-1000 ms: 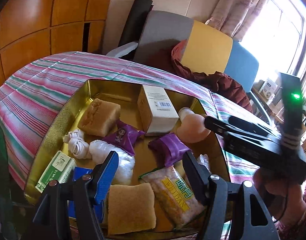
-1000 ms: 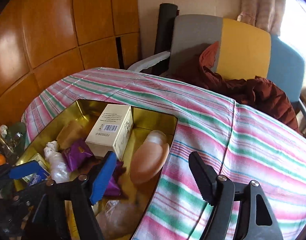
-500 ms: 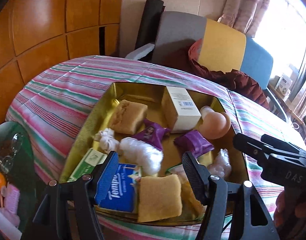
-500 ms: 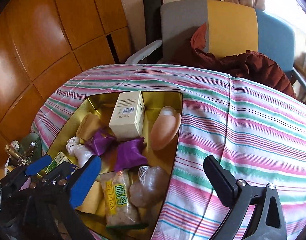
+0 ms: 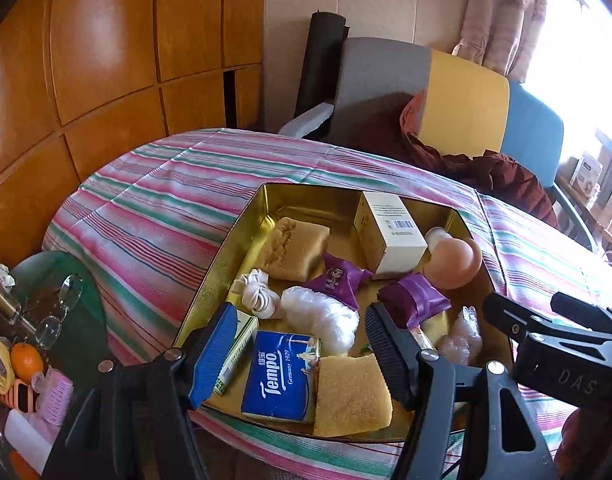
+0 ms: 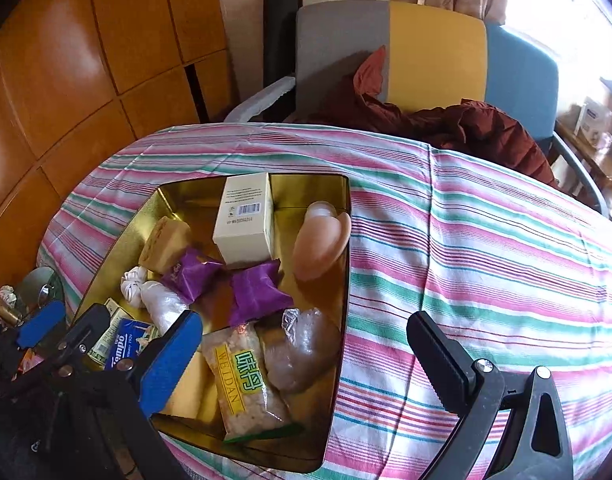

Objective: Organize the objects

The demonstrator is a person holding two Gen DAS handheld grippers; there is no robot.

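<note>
A gold tin (image 5: 234,240) sits on the striped cloth and holds several items. Among them are a white box (image 5: 393,232), a peach bottle (image 5: 453,256), two purple packets (image 5: 341,280), a blue Tempo tissue pack (image 5: 282,372), two brown cakes (image 5: 298,248) and a coiled white cable (image 5: 258,292). My left gripper (image 5: 300,346) hovers open over the tin's near edge, nothing between its fingers. My right gripper (image 6: 306,356) stands wide open above the tin's right wall (image 6: 343,300), over a Weidan snack pack (image 6: 246,384) and a clear bag (image 6: 302,348). It grips neither.
The striped tablecloth (image 6: 485,260) stretches to the right of the tin. Behind the table stands a grey, yellow and blue chair (image 5: 461,100) with a dark red jacket (image 6: 485,132). A low glass side table (image 5: 46,320) with glasses and an orange stands at the left.
Both grippers have drawn back and up from the tin, so more of it shows. The right jaws have spread wider. The items in the tin have not moved.
</note>
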